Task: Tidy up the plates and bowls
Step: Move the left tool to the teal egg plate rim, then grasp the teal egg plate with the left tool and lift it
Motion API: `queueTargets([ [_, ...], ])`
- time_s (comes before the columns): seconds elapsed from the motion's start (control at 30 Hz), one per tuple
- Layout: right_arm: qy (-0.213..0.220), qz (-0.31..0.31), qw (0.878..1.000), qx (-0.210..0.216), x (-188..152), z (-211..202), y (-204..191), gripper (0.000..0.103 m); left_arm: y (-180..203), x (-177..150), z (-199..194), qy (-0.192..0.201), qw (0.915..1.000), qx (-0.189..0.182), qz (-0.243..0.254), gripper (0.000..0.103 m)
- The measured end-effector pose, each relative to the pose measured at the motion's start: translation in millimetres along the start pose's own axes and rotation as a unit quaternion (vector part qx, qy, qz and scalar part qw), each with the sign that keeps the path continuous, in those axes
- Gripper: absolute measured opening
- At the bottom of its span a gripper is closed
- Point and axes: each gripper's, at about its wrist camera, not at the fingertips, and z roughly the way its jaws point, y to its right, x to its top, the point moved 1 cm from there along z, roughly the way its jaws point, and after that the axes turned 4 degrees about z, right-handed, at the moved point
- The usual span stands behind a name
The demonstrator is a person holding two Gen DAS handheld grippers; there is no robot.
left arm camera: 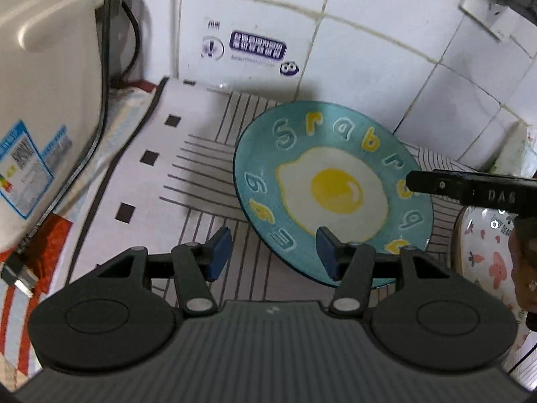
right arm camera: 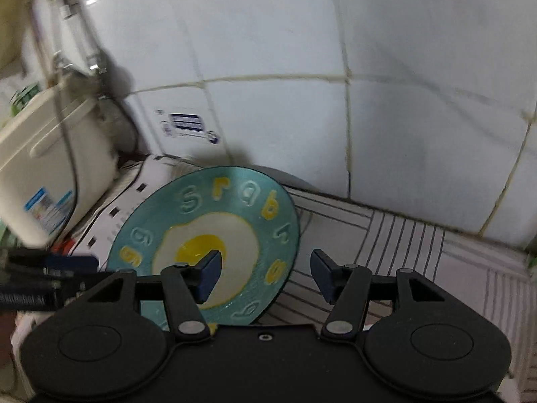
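the left gripper [left arm camera: 273, 252] tilts down toward the counter [left arm camera: 141, 181], its blue pads [left arm camera: 220, 252] standing apart with nothing between them; the pad on the right of that view overlaps the near rim of the teal plate [left arm camera: 332, 188] without pinching it. the right gripper [right arm camera: 265, 277] also angles downward, jaws released and empty, its left pad [right arm camera: 209, 277] hanging in front of the plate's fried-egg picture and its right pad over the striped mat [right arm camera: 402, 235] beside the plate. in the left wrist view a finger of the right gripper reaches in from the right edge over the plate's rim, and part of a hand [left arm camera: 523, 268] shows below it. the teal plate, with its ring of raised letters, is propped at a tilt on the mat near the counter's back edge, its far rim close to the white tiled wall [left arm camera: 386, 50]. a white floral bowl [left arm camera: 483, 255] sits just right of the plate at the picture's edge. a cream appliance [left arm camera: 50, 67] with blue labels stands at the counter's left end, a black cable [left arm camera: 132, 40] running behind it.
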Motion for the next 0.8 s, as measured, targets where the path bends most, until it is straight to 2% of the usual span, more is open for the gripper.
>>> queueTargets([
  [0.17,-0.014,0.040,0.999,0.013,-2.0,14.5,11.4,0.063,-2.4,3.1,15.1,-0.007,0.9999,-0.004,0.007,0.053],
  [0.23,-0.017,0.045,0.999,0.021,-3.3,19.7,12.7,0.059,-2.3,7.0,21.6,-0.014,0.9998,-0.006,0.014,0.051],
  [0.27,-0.019,0.046,0.998,0.027,-4.0,22.8,13.2,0.053,-3.0,8.4,23.3,-0.018,0.9997,-0.004,0.017,0.049],
  [0.37,-0.029,0.042,0.998,0.048,-5.4,29.7,14.5,0.033,-7.5,7.0,24.6,-0.019,0.9997,-0.009,0.011,0.035],
  [0.47,-0.029,0.046,0.997,0.050,-8.6,29.5,18.2,0.020,-5.1,4.9,23.2,-0.004,0.9994,-0.023,0.025,0.026],
  [0.53,-0.030,0.042,0.997,0.049,-8.3,29.4,19.5,0.019,-3.9,6.2,24.6,-0.005,0.9996,-0.018,0.022,0.026],
  [0.67,-0.033,0.043,0.997,0.054,-5.7,32.5,22.0,0.019,-12.3,9.6,28.9,-0.009,0.9994,-0.029,-0.016,0.025],
  [0.8,-0.031,0.062,0.995,0.065,-3.8,37.5,27.3,0.020,-10.6,6.0,28.3,0.004,0.9996,-0.022,-0.019,0.026],
])
